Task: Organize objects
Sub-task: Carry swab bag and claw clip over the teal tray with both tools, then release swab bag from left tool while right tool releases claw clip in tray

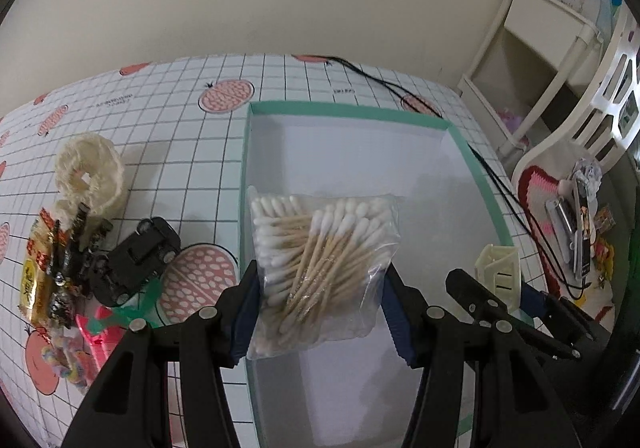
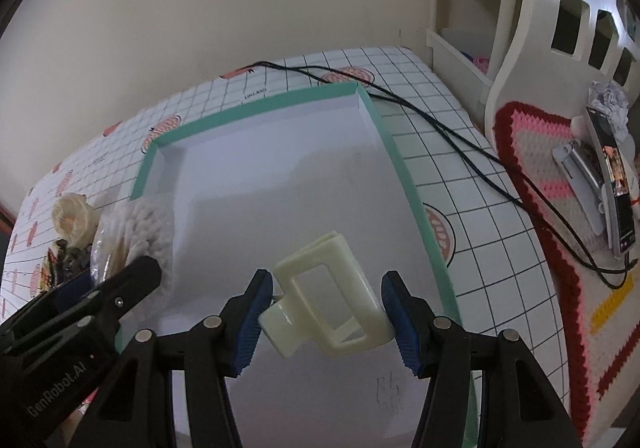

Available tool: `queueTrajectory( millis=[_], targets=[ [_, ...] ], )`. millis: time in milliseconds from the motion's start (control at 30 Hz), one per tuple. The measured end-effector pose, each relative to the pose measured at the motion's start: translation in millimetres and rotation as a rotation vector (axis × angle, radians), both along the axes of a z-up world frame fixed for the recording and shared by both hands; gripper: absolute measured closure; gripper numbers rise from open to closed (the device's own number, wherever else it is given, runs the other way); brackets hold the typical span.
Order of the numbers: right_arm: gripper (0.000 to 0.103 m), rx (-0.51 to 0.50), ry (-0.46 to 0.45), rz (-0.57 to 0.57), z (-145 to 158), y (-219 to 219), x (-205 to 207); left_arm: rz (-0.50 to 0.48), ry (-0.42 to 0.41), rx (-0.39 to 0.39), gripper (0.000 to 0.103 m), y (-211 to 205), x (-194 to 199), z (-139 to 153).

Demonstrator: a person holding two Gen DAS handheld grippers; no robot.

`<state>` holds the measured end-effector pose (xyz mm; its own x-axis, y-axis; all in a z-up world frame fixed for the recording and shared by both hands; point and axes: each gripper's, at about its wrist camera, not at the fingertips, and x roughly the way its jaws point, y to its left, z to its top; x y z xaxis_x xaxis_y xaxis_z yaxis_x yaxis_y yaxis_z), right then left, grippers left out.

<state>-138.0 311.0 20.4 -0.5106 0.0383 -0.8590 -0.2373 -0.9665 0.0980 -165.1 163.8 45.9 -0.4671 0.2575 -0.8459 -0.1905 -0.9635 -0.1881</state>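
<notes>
While "GenRobot.AI" marks the left tool (image 2: 76, 312), clamping cotton-swab bag (image 1: 320, 268), right tool (image 2: 326, 312) pinching hair claw (image 2: 328, 300)

We hold our left gripper (image 1: 318, 308) with its blue pads pressed on either side of a load, while our right gripper (image 2: 326, 322), just beside it on the right, is likewise clamped, both pointing forward and tilted downward.
</notes>
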Motion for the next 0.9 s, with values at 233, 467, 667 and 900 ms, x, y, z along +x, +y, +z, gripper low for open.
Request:
queueTrajectory(
  millis=[233,467,667,900],
  targets=[
    [0.043,0.028,-0.029,-0.007,-8.4,2.3,-3.9,-0.028,-0.025,-0.006,0.045,6.6,2.0,-11.4],
    [0.043,0.046,-0.047,-0.004,-14.6,1.3,-5.5,-0.029,-0.041,-0.008,0.045,6.1,1.4,-17.2],
    [0.042,0.064,-0.031,0.000,-8.5,-0.3,-4.4,-0.029,-0.043,0.003,0.045,5.0,2.3,-14.0],
    [0.042,0.087,-0.007,0.010,5.0,-5.1,-3.2,-0.020,-0.022,0.017,0.039,2.0,3.0,-2.0]
  ],
)
